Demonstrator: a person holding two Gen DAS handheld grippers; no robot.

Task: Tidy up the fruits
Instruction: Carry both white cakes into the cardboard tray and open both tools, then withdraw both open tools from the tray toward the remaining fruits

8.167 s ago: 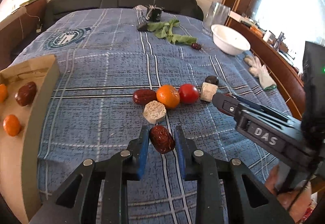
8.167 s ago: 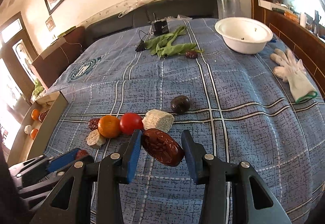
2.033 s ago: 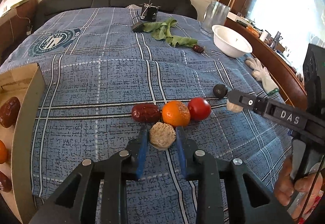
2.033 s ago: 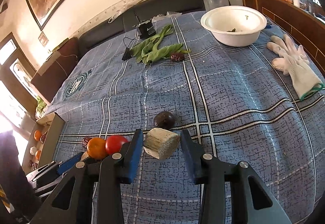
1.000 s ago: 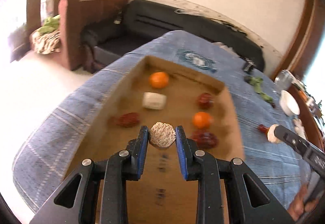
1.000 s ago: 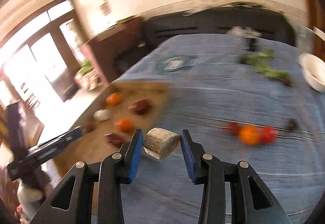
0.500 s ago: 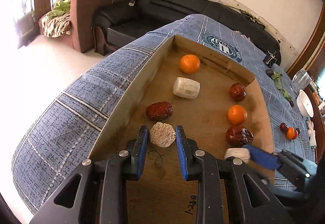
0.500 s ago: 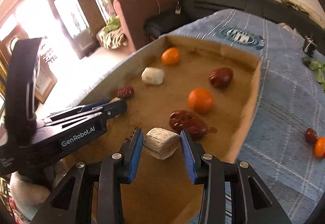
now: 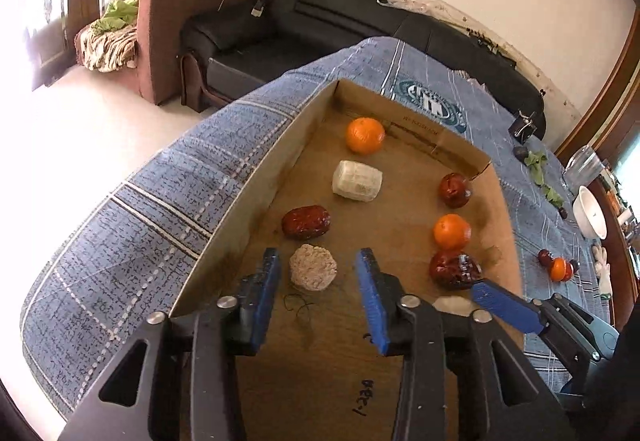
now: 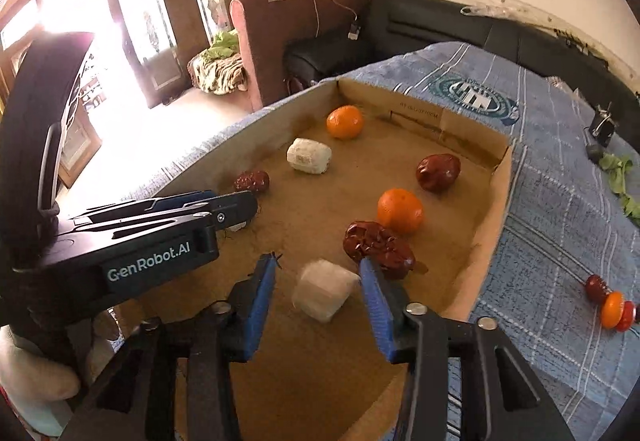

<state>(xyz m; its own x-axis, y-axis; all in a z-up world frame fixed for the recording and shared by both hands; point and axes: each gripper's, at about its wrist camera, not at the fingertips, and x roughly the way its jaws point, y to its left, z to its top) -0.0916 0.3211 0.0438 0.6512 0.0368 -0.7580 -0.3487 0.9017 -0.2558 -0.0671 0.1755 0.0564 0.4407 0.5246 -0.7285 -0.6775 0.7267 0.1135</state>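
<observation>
Both pale chunks had dropped free; left gripper (image 9: 316, 277) and right gripper (image 10: 318, 291) tilted downward over the cardboard tray (image 9: 400, 125), jaws opening around them.

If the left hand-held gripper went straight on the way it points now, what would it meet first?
Most likely the pale round chunk lying between the opening jaws of the left hand-held gripper, pads clear of it, on the cardboard tray. Beyond it lies a dark red date, though depth is uncertain.

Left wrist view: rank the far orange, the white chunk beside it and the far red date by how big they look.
1. white chunk
2. far orange, close to it, so unsure
3. far red date, clearly smallest
</observation>
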